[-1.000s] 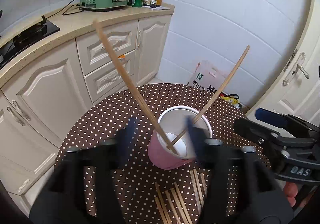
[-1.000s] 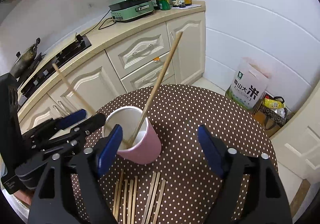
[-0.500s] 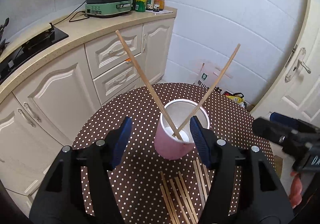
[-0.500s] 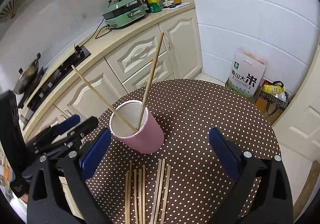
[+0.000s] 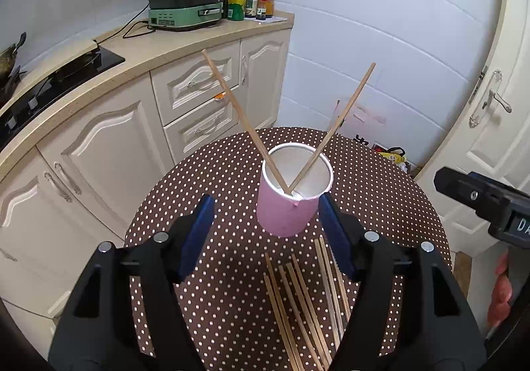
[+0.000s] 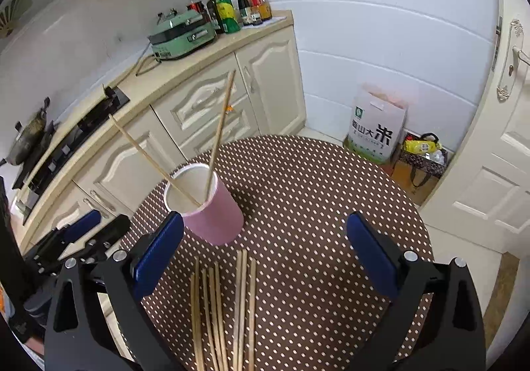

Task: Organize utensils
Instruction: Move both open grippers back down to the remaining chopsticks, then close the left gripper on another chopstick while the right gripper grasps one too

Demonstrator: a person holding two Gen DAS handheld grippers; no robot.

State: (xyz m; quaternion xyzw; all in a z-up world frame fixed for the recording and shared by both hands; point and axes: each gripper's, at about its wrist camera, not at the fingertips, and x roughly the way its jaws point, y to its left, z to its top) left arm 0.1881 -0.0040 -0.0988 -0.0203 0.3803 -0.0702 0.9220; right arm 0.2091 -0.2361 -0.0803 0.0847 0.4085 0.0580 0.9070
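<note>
The left hand-held gripper (image 5: 265,232) and right hand-held gripper (image 6: 265,251), jaws just opening, stand wide and empty. The pink cup (image 6: 212,205) holds two chopsticks (image 6: 218,132) on the worktop (image 6: 314,188).

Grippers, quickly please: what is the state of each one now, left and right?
Left gripper: open, jaws just opening, holding nothing.
Right gripper: open wide, jaws just opened, nothing between them.

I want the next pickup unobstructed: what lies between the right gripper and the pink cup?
Right wrist view: only bare dotted tablecloth and the far ends of the loose chopsticks lie between the open right gripper and the pink cup.
</note>
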